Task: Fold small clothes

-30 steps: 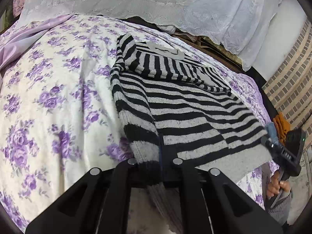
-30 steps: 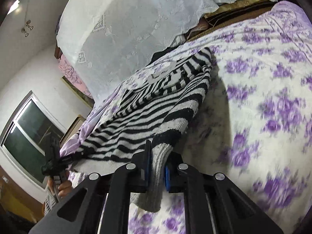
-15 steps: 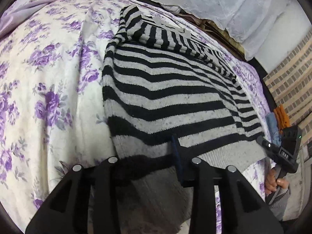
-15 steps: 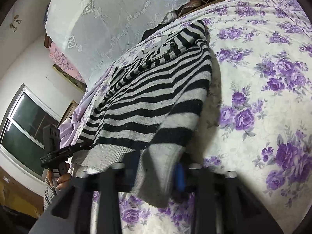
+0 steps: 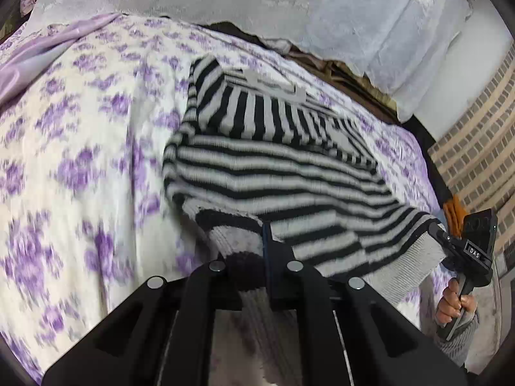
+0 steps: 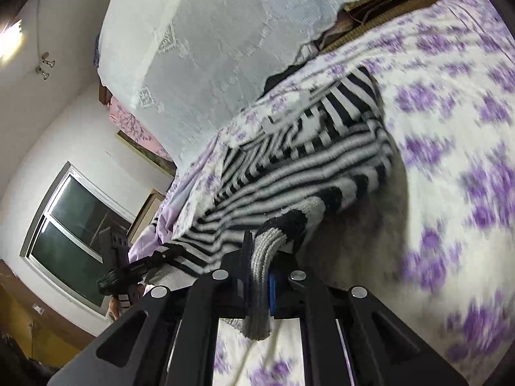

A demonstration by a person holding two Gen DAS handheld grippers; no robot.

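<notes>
A black-and-grey striped sweater [image 5: 273,173] lies on the flowered bed sheet [image 5: 80,160], sleeves folded across its chest. My left gripper [image 5: 254,251] is closing its jaws on the near left corner of the hem, and the pads pinch the knit. Its cloth hangs down between the fingers. My right gripper [image 6: 260,257] is closing its jaws too, pinching the grey ribbed hem at the other corner of the sweater [image 6: 305,167]. Each gripper shows in the other's view: the right gripper [image 5: 434,226] held by a hand, the left gripper [image 6: 170,252] at the hem's far end.
A white lace cloth [image 5: 225,0] covers pillows at the bed's head. A brick-patterned wall [image 5: 476,160] and an orange item [image 5: 454,209] lie beyond the bed's right side. A window [image 6: 74,231] is on the opposite wall. The sheet [image 6: 450,128] spreads wide beside the sweater.
Half a second ago the left jaws stood open over the flat hem; now they pinch it again. Both hem corners have risen and the sweater's lower part is bunched and lifted.
</notes>
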